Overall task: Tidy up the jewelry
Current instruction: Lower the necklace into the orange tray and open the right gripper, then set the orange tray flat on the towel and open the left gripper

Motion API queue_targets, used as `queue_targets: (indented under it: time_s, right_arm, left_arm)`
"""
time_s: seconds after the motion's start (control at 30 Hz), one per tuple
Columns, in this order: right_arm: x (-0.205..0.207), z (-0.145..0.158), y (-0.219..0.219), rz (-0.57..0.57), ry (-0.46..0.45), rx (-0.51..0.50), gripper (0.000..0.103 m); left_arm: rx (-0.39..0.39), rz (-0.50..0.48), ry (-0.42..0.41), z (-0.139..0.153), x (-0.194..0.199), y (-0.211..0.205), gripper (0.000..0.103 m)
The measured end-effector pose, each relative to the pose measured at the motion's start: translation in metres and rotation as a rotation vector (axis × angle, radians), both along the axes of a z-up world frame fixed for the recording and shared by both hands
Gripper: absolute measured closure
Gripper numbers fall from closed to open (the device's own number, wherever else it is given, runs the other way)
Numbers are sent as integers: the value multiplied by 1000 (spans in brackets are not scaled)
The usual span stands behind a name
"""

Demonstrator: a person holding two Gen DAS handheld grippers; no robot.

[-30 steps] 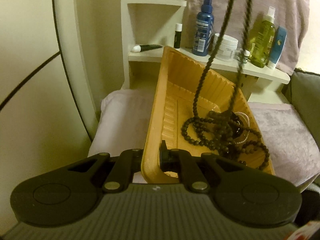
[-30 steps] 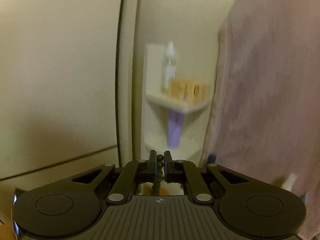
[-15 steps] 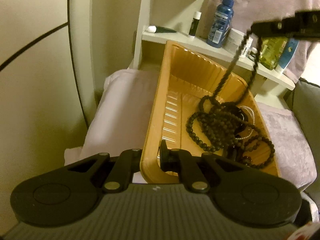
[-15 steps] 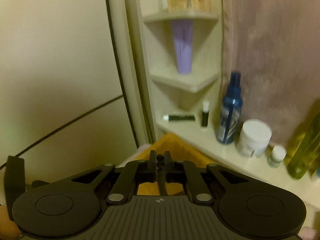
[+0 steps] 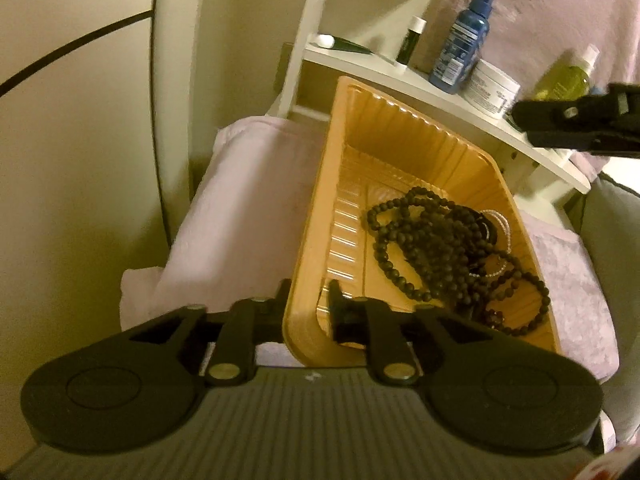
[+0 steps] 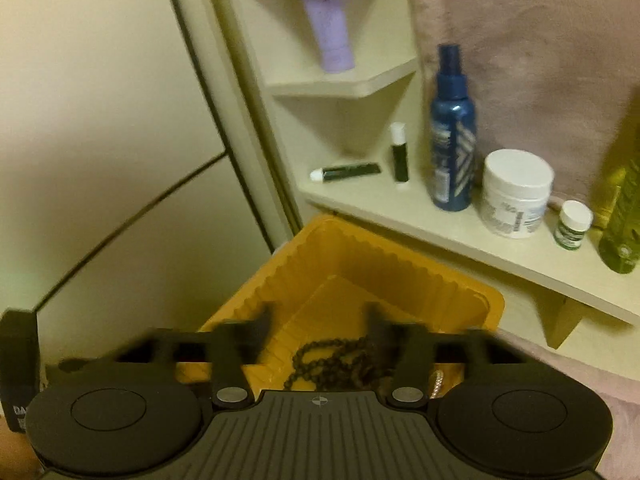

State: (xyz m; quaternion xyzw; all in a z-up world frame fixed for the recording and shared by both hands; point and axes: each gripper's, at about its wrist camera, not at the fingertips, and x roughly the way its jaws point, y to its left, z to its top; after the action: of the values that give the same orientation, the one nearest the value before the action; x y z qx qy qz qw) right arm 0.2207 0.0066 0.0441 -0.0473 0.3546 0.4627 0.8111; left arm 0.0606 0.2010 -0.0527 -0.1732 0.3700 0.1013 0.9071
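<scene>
A yellow plastic tray (image 5: pixel 400 136) rests tilted on a pink cloth. A long black bead necklace (image 5: pixel 436 248) lies coiled in it, over a pale bead bracelet (image 5: pixel 505 224). My left gripper (image 5: pixel 309 296) is shut on the tray's near wall. My right gripper (image 6: pixel 322 322) is open and empty above the tray (image 6: pixel 360 272); the black beads (image 6: pixel 332 364) lie below it. The right gripper also shows at the right edge of the left wrist view (image 5: pixel 576 124).
A white corner shelf (image 6: pixel 460 240) behind the tray carries a blue spray bottle (image 6: pixel 452 136), a white jar (image 6: pixel 514 192), a green bottle (image 6: pixel 624 216) and small tubes. A pink cloth (image 5: pixel 248 216) covers the surface. A cream wall stands to the left.
My right gripper has lowered toward the tray and opened. The black necklace it held has dropped fully into the tray. My left gripper keeps its hold.
</scene>
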Motion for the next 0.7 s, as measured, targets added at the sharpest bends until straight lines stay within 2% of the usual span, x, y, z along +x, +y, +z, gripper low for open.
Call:
queue_targets:
  time_s: [0.03,0.1,0.47,0.67,0.7]
  right_arm:
    - [0,2,-4,-10,6,11,41]
    - [-1,4,-12,-38,17,29,41]
    - [-21,1,-59,-174,73,52,41]
    - [-37,-8,-97,-287,158,72,35]
    - [-40,-10,-102,-301,169,71,34]
  left_arm:
    - [-6,8,-6,0,-1,2,73]
    - [-19,19,-20,2,-4,5,73]
    - [61,40,-44,22,-18,3,71]
    - [105,12,-54,36,-25,-15,56]
    - [109,5,-55,37,-25,-18,51]
